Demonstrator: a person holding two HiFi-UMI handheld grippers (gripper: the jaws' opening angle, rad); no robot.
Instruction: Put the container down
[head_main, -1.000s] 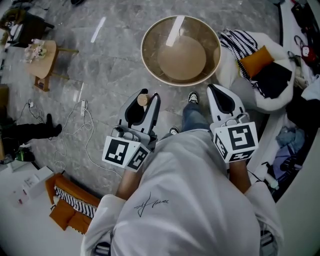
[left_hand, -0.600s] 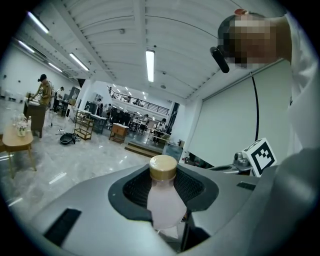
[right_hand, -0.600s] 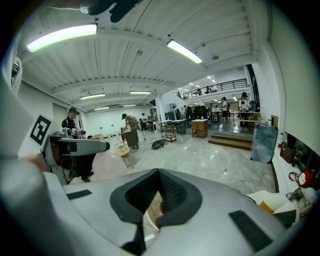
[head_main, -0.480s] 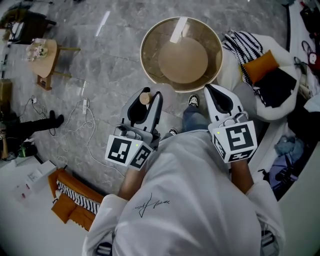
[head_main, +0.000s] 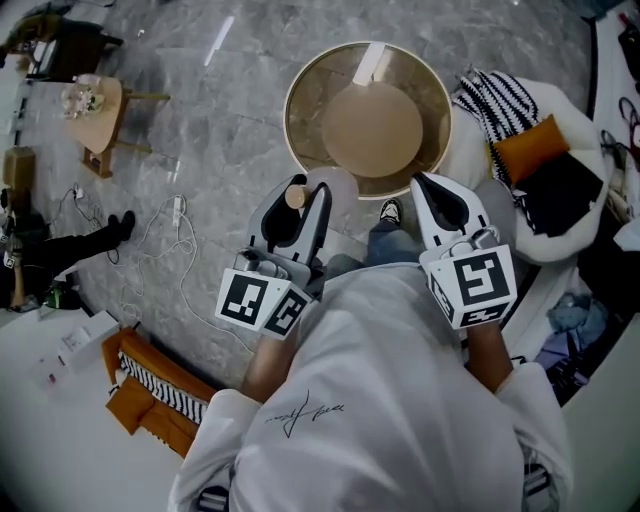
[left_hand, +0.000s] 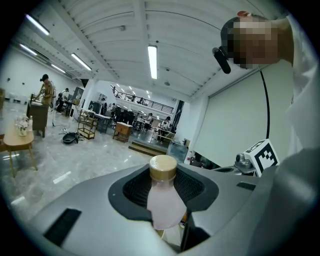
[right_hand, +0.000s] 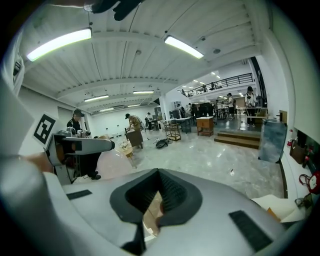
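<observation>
left gripper (head_main: 295, 205) clamped on bottle (left_hand: 162, 200) | right gripper (head_main: 432, 195) closed, empty | risk: releasing short of far table (head_main: 372, 128) could drop bottle to floor (head_main: 220, 130)

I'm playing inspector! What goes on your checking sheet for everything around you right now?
Surface: round table with a pale rim and a tan middle, just ahead of both grippers.
Job's things: pale bottle with a tan cap, not yet set down.
Clutter: orange cushion low at the left.
Grippers: left gripper shut on the bottle; right gripper shut, holding nothing.
Cables: white cable looped on the grey floor.
Surroundings: small wooden stool, white chair with cushions, people far off in the hall.
</observation>
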